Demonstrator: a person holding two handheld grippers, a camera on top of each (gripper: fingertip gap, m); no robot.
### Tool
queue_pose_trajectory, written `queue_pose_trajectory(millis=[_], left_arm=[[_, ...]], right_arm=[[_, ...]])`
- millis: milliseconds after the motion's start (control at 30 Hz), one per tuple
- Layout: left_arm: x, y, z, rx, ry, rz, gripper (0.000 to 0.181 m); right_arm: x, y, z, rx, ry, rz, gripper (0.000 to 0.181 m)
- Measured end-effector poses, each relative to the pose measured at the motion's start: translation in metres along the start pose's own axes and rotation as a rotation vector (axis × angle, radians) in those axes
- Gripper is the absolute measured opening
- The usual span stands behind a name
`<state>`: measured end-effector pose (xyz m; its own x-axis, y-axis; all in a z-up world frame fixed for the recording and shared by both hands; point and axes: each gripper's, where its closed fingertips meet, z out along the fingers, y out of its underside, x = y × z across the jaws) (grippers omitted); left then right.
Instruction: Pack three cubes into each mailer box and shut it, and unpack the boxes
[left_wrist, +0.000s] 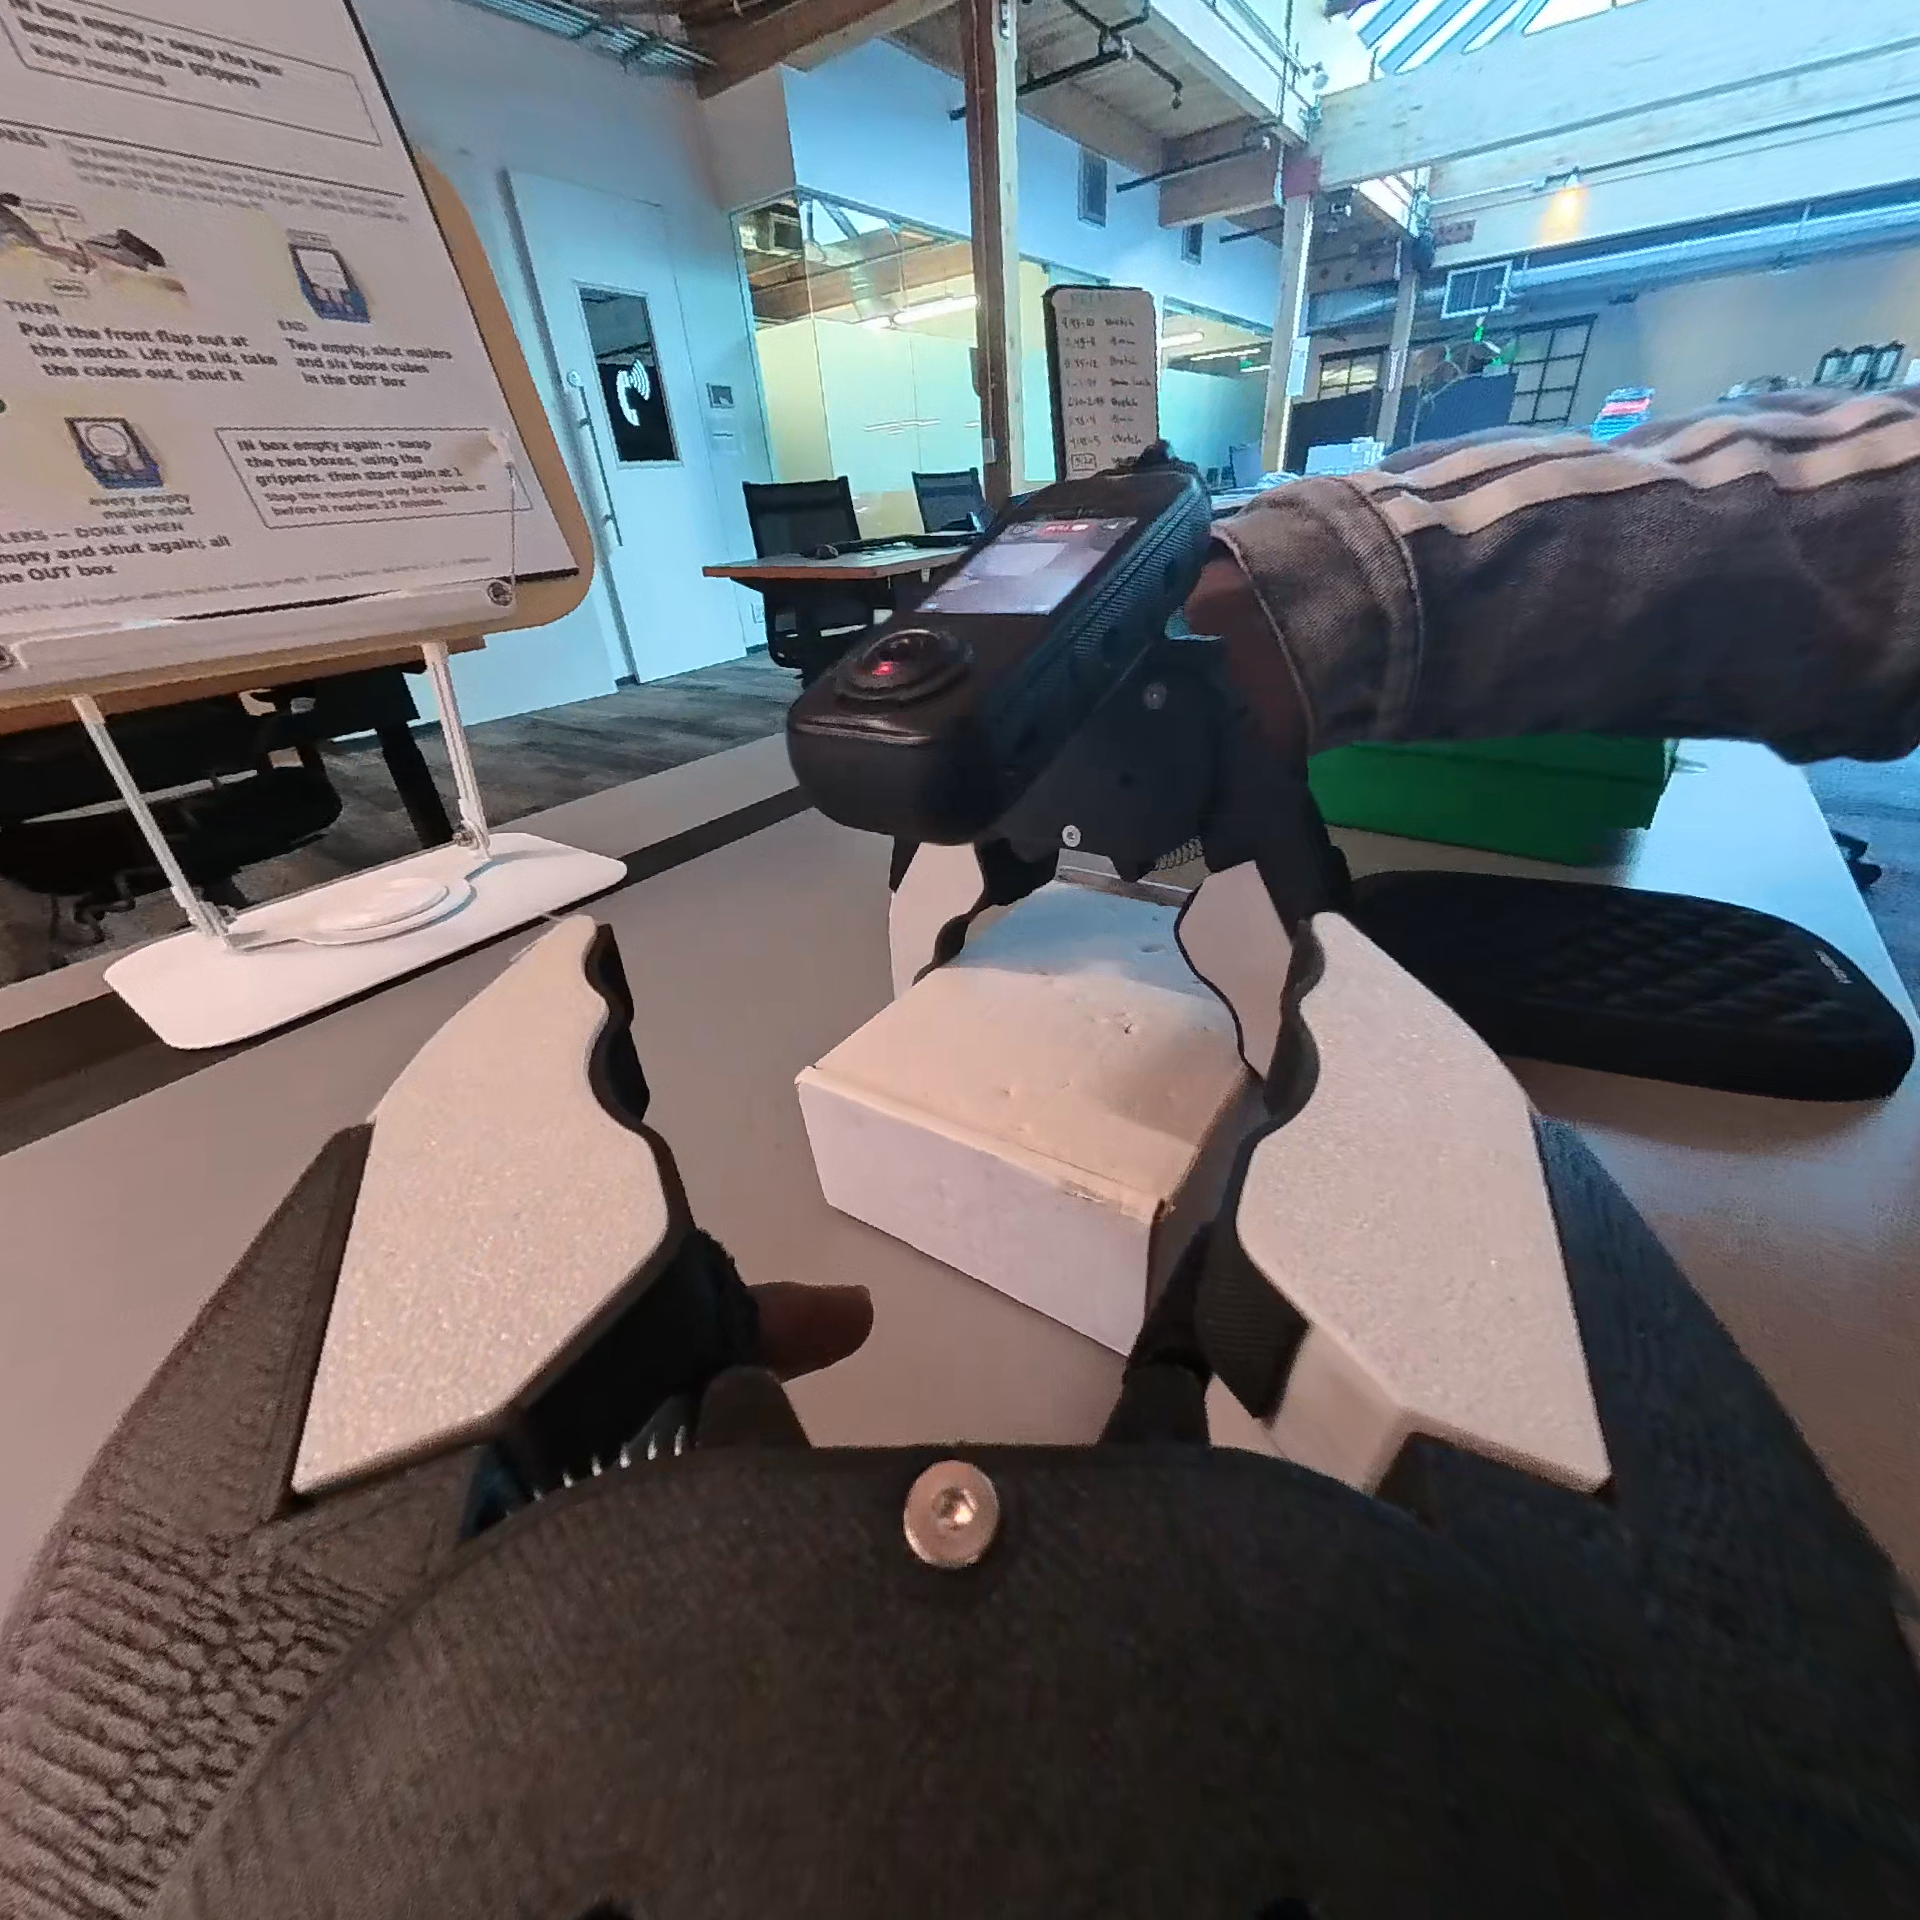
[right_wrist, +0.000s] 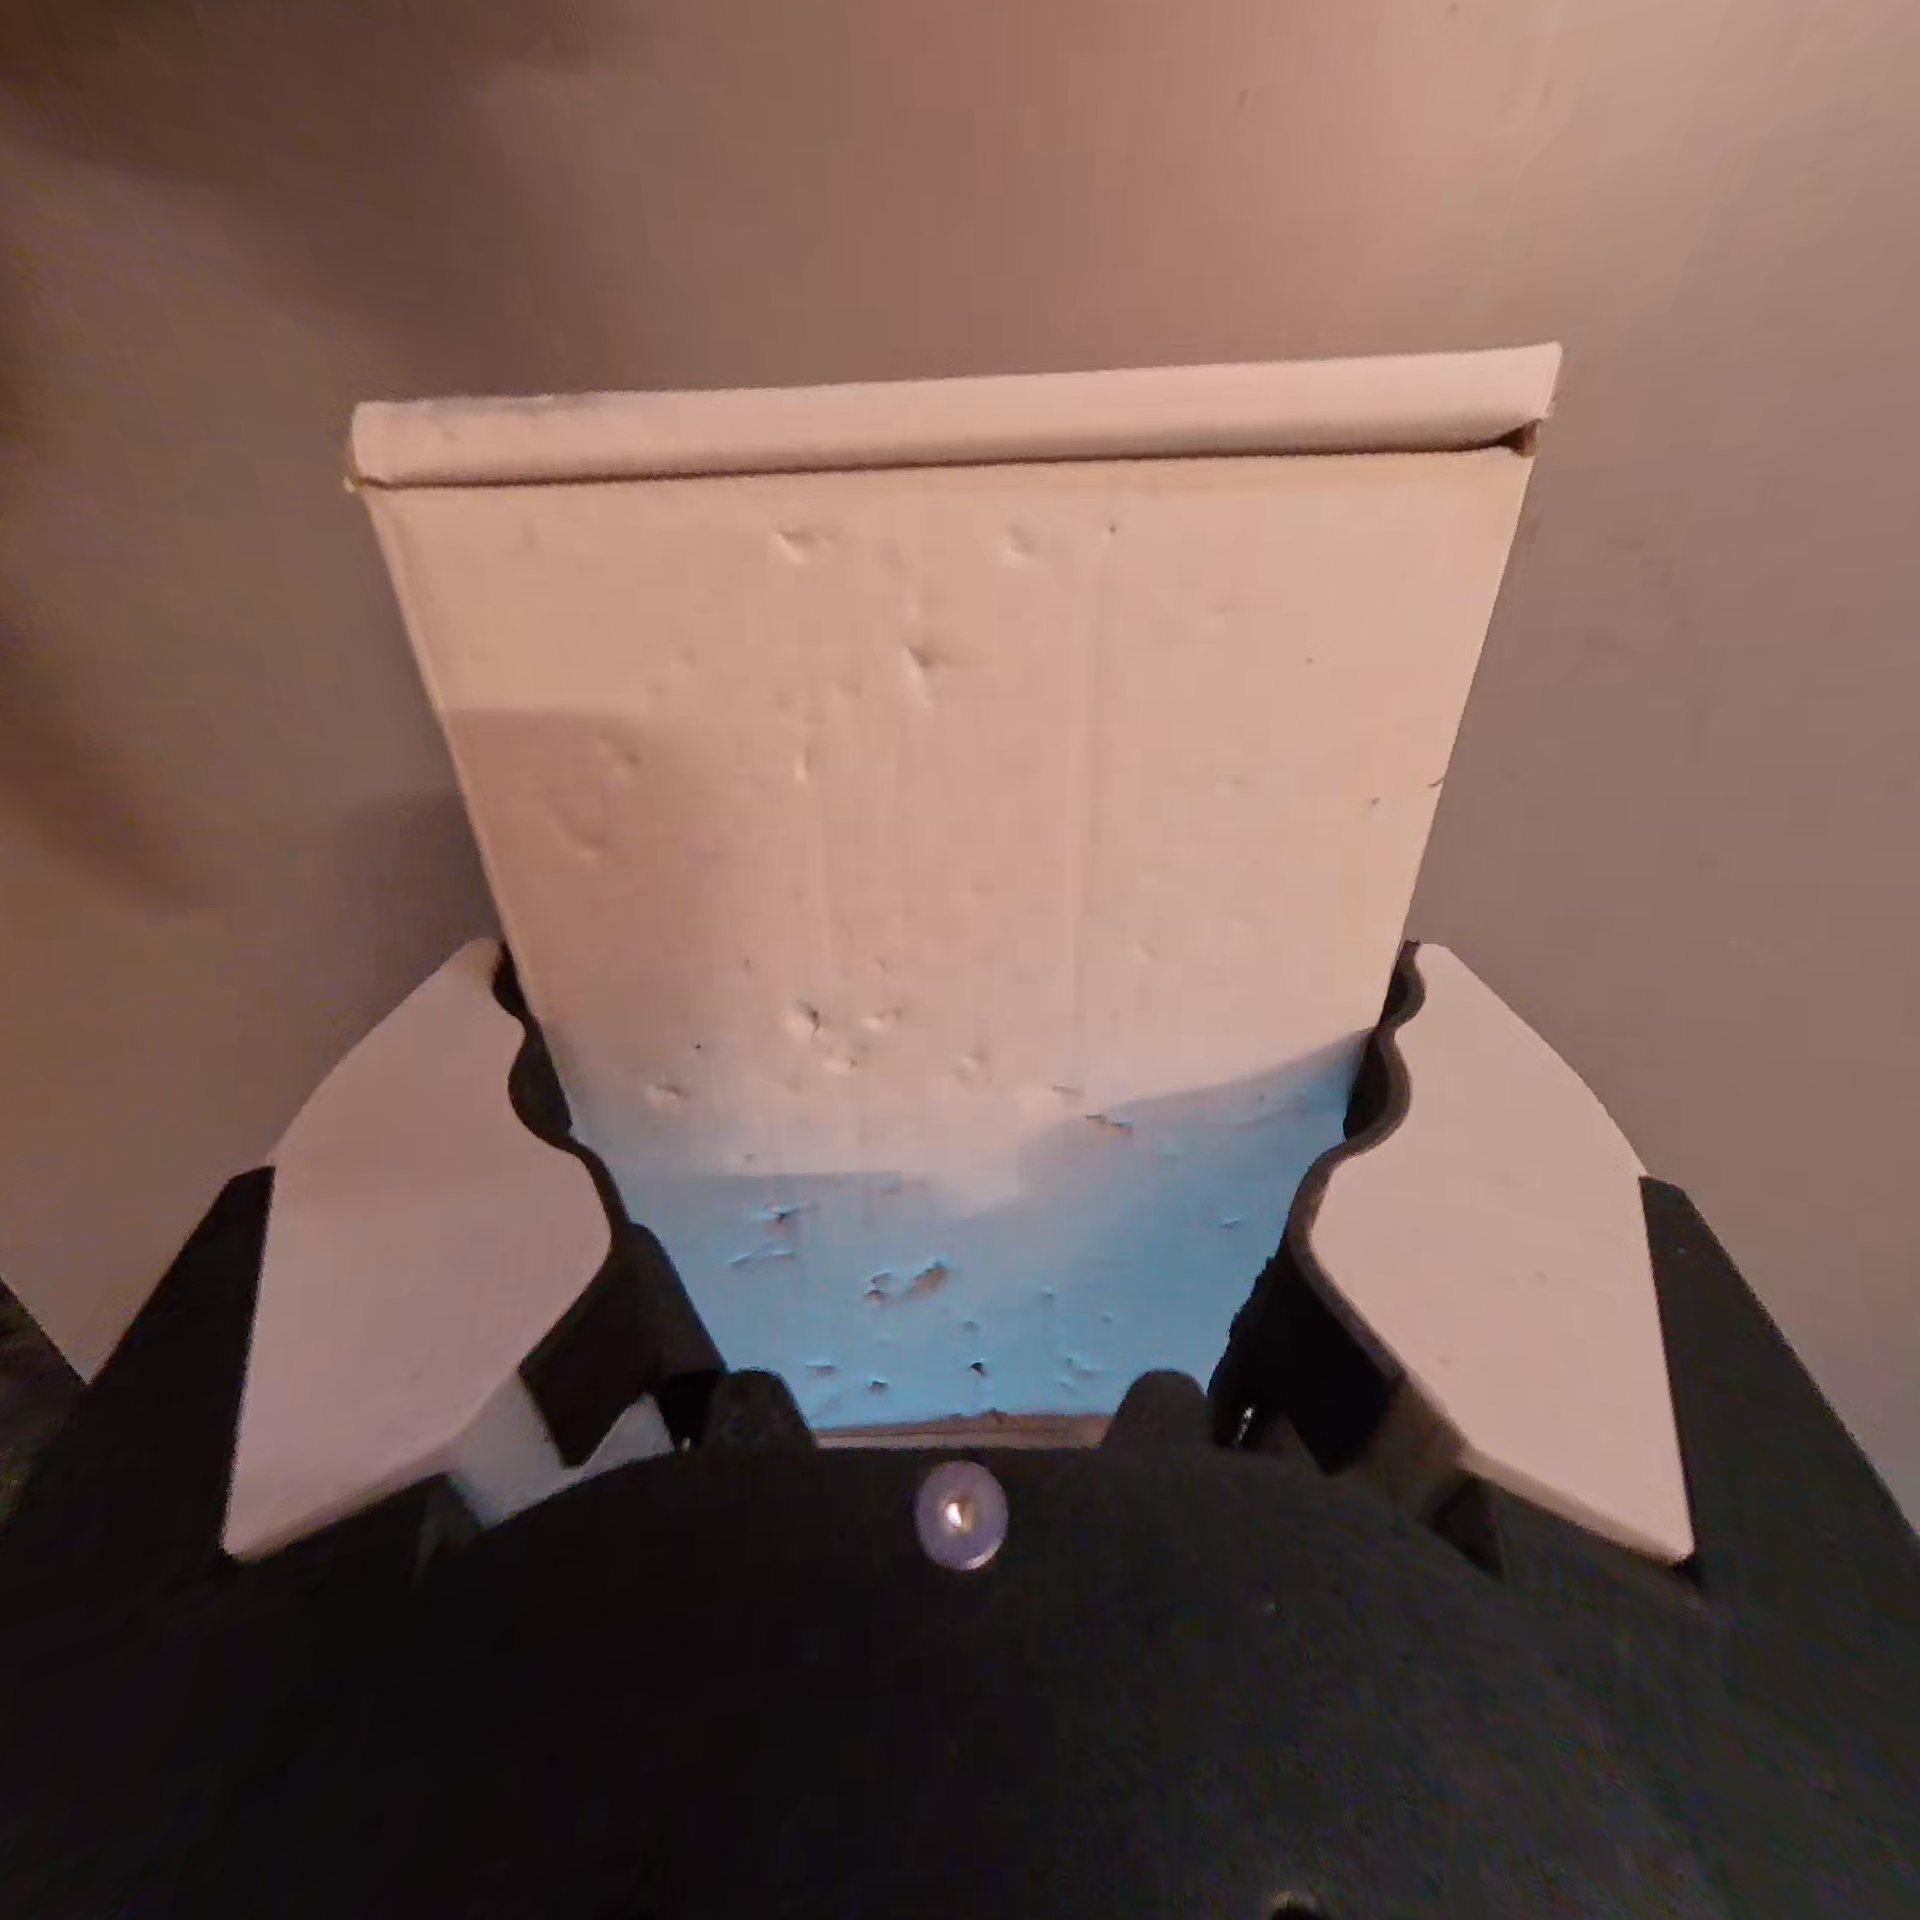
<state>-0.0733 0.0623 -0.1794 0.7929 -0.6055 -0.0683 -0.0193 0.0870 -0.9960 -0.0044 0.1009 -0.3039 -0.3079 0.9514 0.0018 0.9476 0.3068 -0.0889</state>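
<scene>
- Left gripper, bottom of the left wrist view: jaws spread wide, nothing between them. It sits low over the grey table, hanging back from the work; a fingertip of the person shows at its base.
- Its right finger lies just beside the near corner of the mailer box; I can't tell if it touches. Looks like a ready position (likely to steady the box or go for the front flap), not a grasp.
- Mailer box, frame centre: white, closed, flat on the table. Lid is dented and scuffed. No cubes visible anywhere, so what's inside is unknown.
- Right gripper, just behind the box in the left view, comes down over the far end of it. Right wrist view confirms: right gripper has a finger at each side wall of the mailer box, jaws clamped on it across its width. My read: side grip pins the box while leaving the lid and front flap free.
- Front flap edge runs along the top of the right view, tucked in, so the box reads as shut.
- Sleeve, right of frame, reaches in above the box.
- Farther back: black mat at right, green bin behind it, instruction sheet on a stand upper left.
</scene>
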Motion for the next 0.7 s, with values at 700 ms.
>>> queue_pose_trajectory(millis=[700], left_arm=[[0.000, 0.004, 0.001, -0.015, -0.006, 0.017, 0.110]], right_arm=[[-0.007, 0.016, -0.023, -0.058, 0.005, -0.108, 0.133]])
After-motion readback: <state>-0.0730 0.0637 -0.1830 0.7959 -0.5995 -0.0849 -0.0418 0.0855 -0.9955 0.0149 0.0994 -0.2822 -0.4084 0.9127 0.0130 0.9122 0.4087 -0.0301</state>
